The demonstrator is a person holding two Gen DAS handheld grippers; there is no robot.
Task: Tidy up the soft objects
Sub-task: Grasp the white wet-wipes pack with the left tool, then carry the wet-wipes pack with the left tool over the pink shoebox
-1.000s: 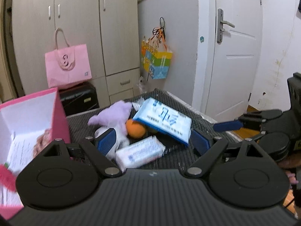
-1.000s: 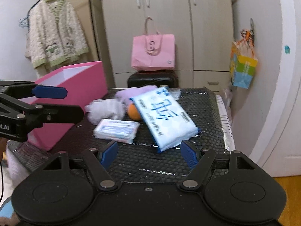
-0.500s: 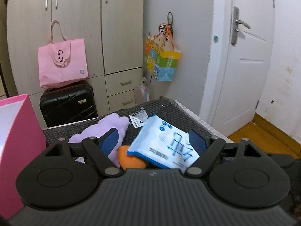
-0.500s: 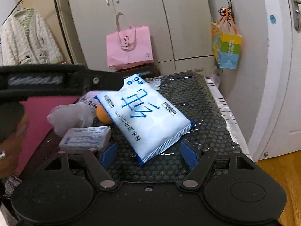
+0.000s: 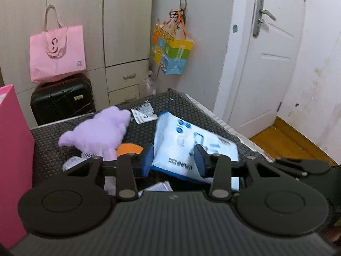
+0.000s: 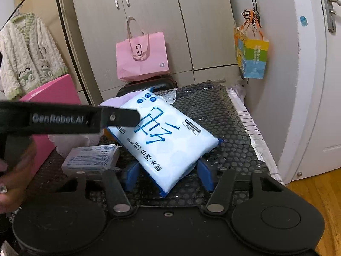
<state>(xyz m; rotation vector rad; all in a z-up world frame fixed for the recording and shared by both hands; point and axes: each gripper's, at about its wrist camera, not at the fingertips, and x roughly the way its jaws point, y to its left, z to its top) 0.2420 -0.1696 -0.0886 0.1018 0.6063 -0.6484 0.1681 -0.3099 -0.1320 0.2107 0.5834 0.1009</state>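
A large blue-and-white wet wipes pack (image 5: 191,147) (image 6: 168,132) lies tilted on the black honeycomb mat (image 6: 215,111). My left gripper (image 5: 173,160) straddles its near left edge, its jaws narrowed around it; contact is unclear. My right gripper (image 6: 167,176) is open, its blue pads either side of the pack's near corner. A purple plush toy (image 5: 100,132), an orange ball (image 5: 129,149) and a small grey tissue pack (image 6: 91,159) lie to the left. The left gripper's arm (image 6: 64,120) crosses the right wrist view.
A pink open box (image 5: 12,149) (image 6: 51,98) stands at the mat's left edge. A small printed sachet (image 5: 142,113) lies at the back. Beyond are a black suitcase (image 5: 61,100), a pink bag (image 6: 141,57), cupboards and a white door (image 5: 268,64).
Both grippers have moved in onto the wipes pack. The left jaws have narrowed around its edge; the right pads now flank its near corner.
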